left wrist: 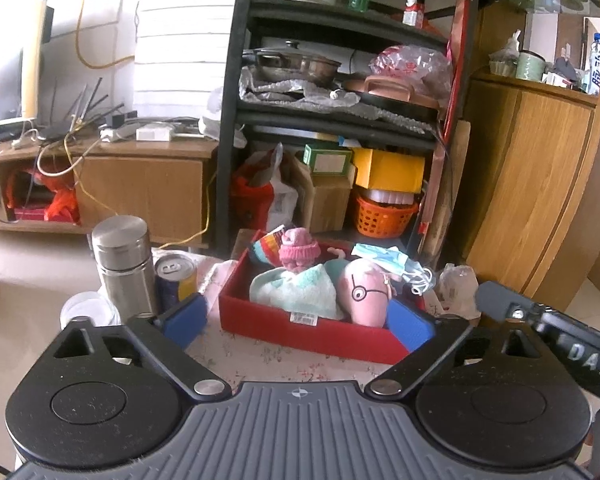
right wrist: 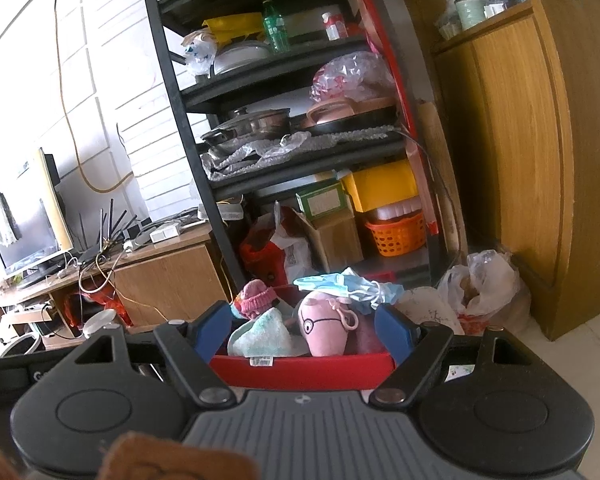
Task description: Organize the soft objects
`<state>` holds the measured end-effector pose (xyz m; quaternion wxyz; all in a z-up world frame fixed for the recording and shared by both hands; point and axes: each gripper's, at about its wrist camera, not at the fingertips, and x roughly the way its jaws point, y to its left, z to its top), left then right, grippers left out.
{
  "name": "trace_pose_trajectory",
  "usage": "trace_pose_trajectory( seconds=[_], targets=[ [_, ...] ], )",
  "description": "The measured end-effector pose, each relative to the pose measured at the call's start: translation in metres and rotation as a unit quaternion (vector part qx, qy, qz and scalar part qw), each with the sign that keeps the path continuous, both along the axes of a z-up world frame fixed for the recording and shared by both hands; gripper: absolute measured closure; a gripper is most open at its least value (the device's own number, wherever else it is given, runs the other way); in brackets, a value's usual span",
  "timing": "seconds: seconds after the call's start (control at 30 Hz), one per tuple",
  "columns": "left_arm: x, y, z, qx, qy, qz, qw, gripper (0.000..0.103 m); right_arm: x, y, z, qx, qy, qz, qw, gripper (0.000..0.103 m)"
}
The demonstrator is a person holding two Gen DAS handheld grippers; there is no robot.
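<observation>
Judging by the red box [left wrist: 300, 330], already packed with pig toy [left wrist: 364, 288], towel [left wrist: 296, 294], masks [left wrist: 384, 258], little is left; left gripper [left wrist: 300, 320] and right gripper [right wrist: 304, 330] are held spread, empty.

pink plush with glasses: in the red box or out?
In. The pink plush lies inside the red box, beside the mint towel; its snout leans over the near wall. Both grippers are open, holding nothing.

1. The left gripper [left wrist: 298, 322] hangs wide open before a red rectangular box [left wrist: 300, 326].
2. Inside lie a pink plush pig with glasses [left wrist: 364, 290], a mint-white towel [left wrist: 296, 290] and a pink knitted hat [left wrist: 299, 249].
3. A steel flask [left wrist: 124, 266] stands left.
</observation>
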<state>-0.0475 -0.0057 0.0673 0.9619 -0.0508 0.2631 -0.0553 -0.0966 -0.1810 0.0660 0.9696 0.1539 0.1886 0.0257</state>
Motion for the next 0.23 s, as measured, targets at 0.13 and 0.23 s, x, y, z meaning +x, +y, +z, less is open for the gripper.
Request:
trace_pose_trajectory(
  seconds=[0.13, 0.23],
  targets=[
    [-0.0022, 0.0017, -0.0001, 0.006, -0.011, 0.001, 0.9999, 0.006, -0.0051, -0.0030, 0.0031, 0.008, -0.016, -0.002, 1.000, 0.048],
    [-0.0035, 0.0015, -0.0002, 0.029, -0.023, 0.014, 0.9992, 0.006, -0.0107, -0.0092, 0.0075, 0.014, -0.032, -0.015, 0.999, 0.047]
  ],
)
